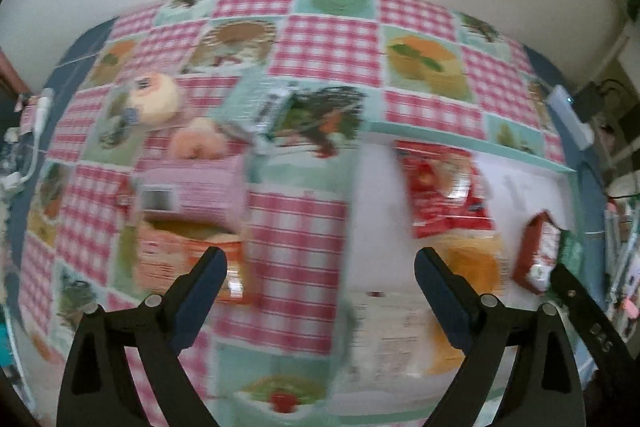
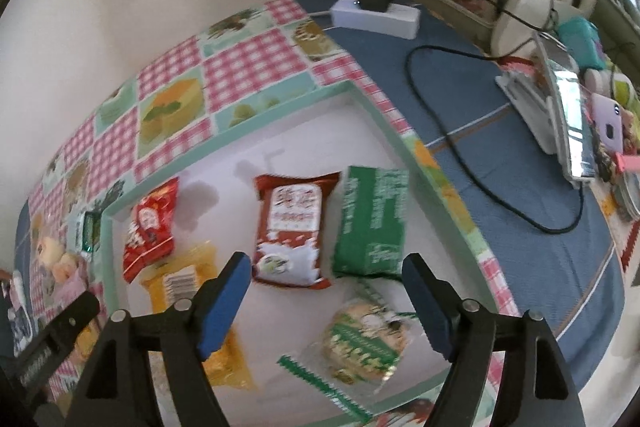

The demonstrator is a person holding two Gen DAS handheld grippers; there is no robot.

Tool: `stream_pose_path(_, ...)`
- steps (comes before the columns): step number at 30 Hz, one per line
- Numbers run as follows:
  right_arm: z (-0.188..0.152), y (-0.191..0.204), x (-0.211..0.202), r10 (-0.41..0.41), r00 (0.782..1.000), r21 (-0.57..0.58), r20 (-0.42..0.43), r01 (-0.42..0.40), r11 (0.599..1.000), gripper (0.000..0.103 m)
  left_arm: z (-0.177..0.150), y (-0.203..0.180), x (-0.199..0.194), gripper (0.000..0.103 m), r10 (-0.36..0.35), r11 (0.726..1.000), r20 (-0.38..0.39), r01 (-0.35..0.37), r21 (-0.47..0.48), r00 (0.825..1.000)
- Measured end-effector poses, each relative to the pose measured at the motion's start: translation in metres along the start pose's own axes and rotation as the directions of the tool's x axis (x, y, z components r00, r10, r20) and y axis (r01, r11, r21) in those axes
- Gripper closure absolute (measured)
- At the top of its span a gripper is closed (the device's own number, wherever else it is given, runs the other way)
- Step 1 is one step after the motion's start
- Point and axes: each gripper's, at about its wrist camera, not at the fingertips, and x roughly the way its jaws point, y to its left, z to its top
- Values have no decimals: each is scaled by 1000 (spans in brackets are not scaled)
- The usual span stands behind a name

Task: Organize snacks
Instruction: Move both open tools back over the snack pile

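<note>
Right wrist view first: my right gripper (image 2: 326,291) has its jaws spread with nothing between them, hanging over the white tray (image 2: 374,99). Just beneath lies a round green-wrapped cookie (image 2: 366,343), with a yellow packet (image 2: 180,275) to its left. Beyond those, a dark red sachet (image 2: 294,227) sits beside a green packet (image 2: 372,223), and a bright red packet (image 2: 150,227) lies near the tray's left wall. My left gripper (image 1: 320,279) is spread wide too, empty, above the checked tablecloth (image 1: 316,47); an orange pack (image 1: 180,255) and pink pack (image 1: 200,187) wait outside the tray.
</note>
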Motion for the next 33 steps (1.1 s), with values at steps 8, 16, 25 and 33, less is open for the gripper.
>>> stream_pose_path(8, -7, 30, -7, 60, 998, -91, 8, -59, 994, 19, 8, 62, -4, 8, 112, 993, 2, -111, -35, 994)
stream_pose_path(16, -15, 53, -10, 96, 995, -136, 9, -94, 986, 19, 9, 142, -8, 8, 172, 967, -17, -172, -190, 985)
stream_pose_path(25, -23, 74, -12, 93, 995, -167, 18, -89, 982, 0, 9, 184, -18, 8, 267, 940, 2, -260, -221, 964)
stream_pose_path(33, -33, 107, -12, 87, 996, -240, 12, -81, 967, 0, 7, 217, -15, 8, 276, 921, -24, -271, -278, 961)
